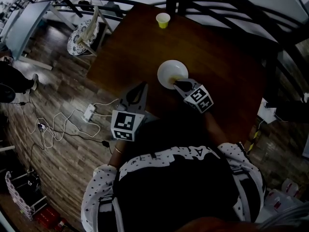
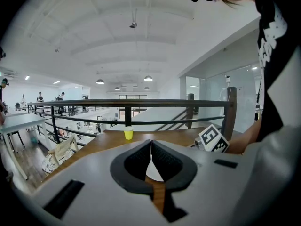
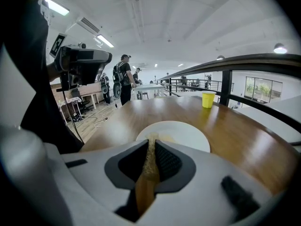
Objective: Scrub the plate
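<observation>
– Where did the plate (image 1: 170, 71) sit?

– Flat on the brown table (image 1: 222, 52), about mid-width and nearer the person's side. Bare wood ran round it on every side, widest toward the right edge and the far edge.

– And the right gripper (image 1: 177, 83)?

– At the plate's near rim, its jaws pinched on a tan scrub pad (image 3: 149, 161). In the right gripper view (image 3: 151, 145) the pad's tip overlapped that rim of the plate (image 3: 186, 133); I couldn't tell whether it touched.

– The left gripper (image 1: 143, 85)?

– Beside the plate on its left and apart from it, over the table's near left edge. In its own view (image 2: 151, 145) the jaws were pressed together at the tips, with nothing between them.

– Anything crowding the work?

– Only a yellow cup (image 1: 163, 20), well apart from the plate and close to the far edge. A dark railing (image 2: 141, 103) ran just past that edge. Off the left edge, a chair (image 1: 87, 33) stood on the floor, with white cables (image 1: 63, 124) lying nearer the person.
</observation>
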